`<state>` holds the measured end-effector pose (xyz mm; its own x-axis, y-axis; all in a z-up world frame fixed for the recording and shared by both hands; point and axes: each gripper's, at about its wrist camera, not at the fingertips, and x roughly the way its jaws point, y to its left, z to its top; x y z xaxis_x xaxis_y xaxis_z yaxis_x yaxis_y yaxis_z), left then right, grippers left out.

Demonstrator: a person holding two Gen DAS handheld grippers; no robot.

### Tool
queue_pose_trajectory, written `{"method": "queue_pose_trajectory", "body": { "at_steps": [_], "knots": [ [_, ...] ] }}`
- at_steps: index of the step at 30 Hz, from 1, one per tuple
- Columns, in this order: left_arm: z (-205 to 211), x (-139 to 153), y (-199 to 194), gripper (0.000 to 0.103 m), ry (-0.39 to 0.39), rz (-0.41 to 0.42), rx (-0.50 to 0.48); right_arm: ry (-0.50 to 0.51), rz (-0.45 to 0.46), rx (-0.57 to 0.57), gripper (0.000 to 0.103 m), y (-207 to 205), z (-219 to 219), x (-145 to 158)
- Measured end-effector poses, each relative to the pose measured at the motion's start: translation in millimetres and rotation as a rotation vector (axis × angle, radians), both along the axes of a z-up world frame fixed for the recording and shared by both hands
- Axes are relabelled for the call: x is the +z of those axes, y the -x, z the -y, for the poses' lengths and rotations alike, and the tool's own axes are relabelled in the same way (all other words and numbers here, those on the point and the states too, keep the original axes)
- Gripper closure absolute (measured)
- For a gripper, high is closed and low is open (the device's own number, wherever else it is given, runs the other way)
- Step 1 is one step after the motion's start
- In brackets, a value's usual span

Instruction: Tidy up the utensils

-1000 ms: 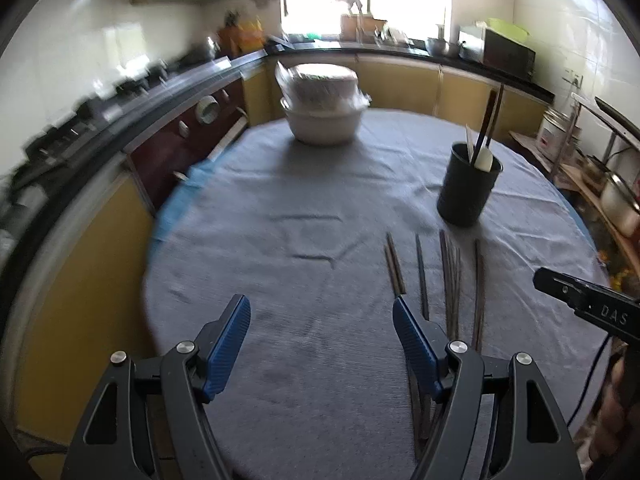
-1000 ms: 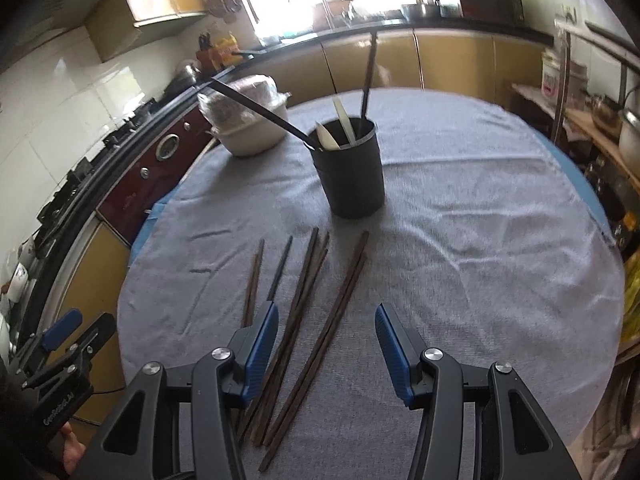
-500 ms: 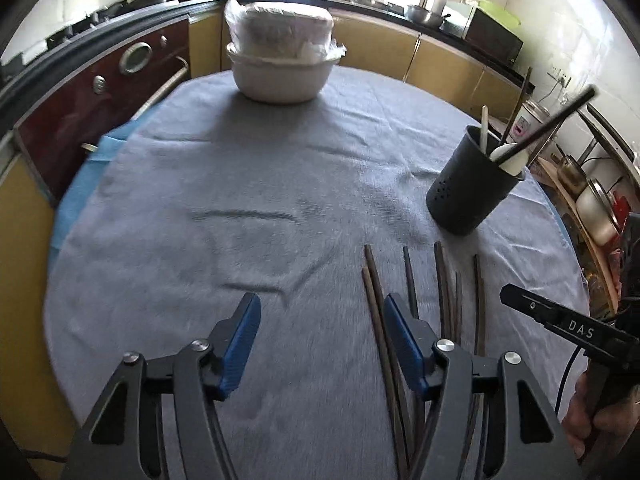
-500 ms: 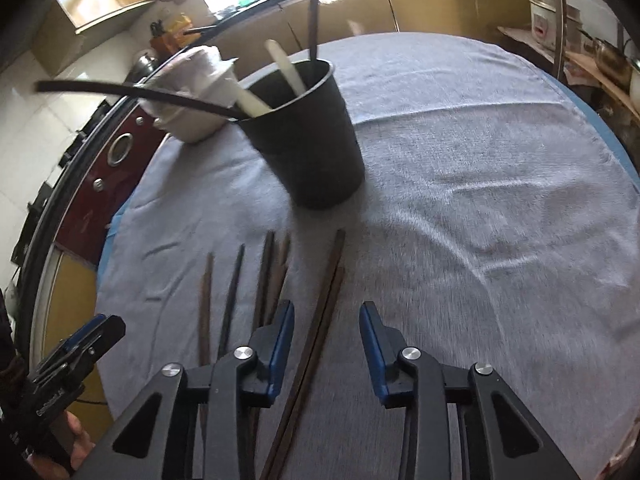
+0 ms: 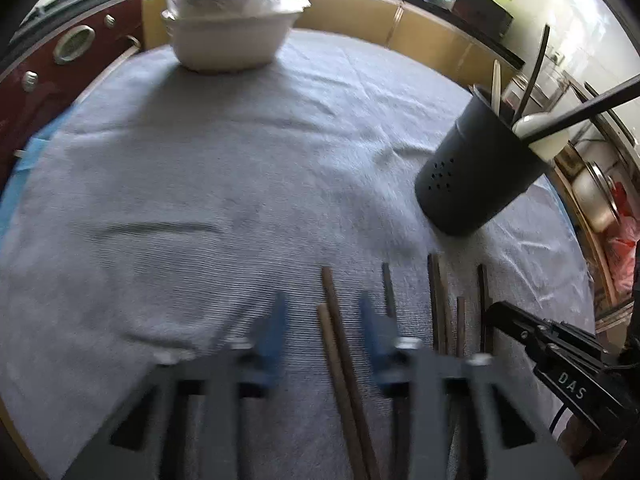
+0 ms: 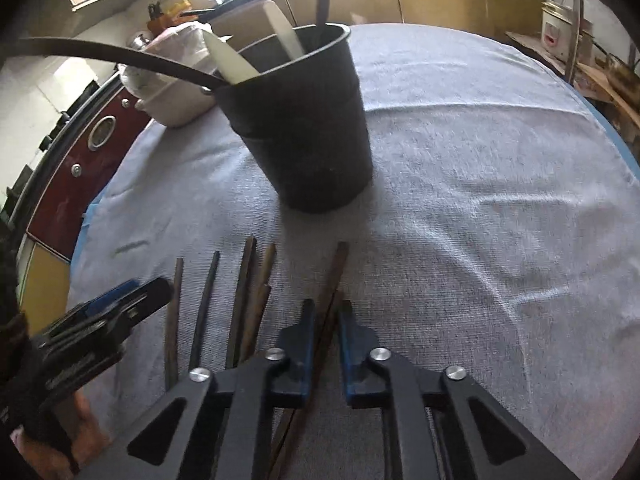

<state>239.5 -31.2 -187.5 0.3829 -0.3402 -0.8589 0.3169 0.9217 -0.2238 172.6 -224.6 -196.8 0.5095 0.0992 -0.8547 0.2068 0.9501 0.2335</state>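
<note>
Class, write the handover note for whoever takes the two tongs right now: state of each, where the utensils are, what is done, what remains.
Right tongs: just closed on the rightmost pair of chopsticks, not yet lifted off the cloth.
Left tongs: closing around the leftmost pair, pads not yet touching.
Other chopsticks lie between them.
Holder stands upright beyond, already holding spoons and ladles.
Left: put all chopsticks in the holder.

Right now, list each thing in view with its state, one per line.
Right tool: shut on the rightmost chopstick pair, jaws just closing.
Left tool: open around the leftmost chopstick pair, jaws just closing.
Middle chopsticks: lying loose on the cloth.
Utensil holder: upright, holding utensils.
White covered bowl: untouched.
</note>
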Motion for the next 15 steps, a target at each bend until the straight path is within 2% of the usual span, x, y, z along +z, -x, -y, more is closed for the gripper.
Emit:
{"method": "queue_pose_trajectory", "body": {
  "at_steps": [1, 4, 8, 12, 15],
  "knots": [
    [0, 1, 0, 0.094, 0.002, 0.017, -0.001, 0.006, 0.004, 0.002, 0.099, 1, 1, 1],
    [-4, 4, 0, 0.099, 0.044, 0.007, -0.011, -0.022, 0.031, -0.007, 0.099, 8, 9, 5],
    [-10, 20, 15, 0.101, 0.082, 0.071, -0.043, -0.024, 0.056, -0.018, 0.099, 17, 21, 15],
    [-25, 34, 19, 0.101, 0.104, 0.092, -0.033, -0.114, 0.007, -0.046, 0.097, 11, 36, 13],
    [-34, 40, 20, 0.101, 0.118, 0.100, -0.024, -0.123, -0.015, -0.046, 0.095, 2, 39, 8]
  ]
}}
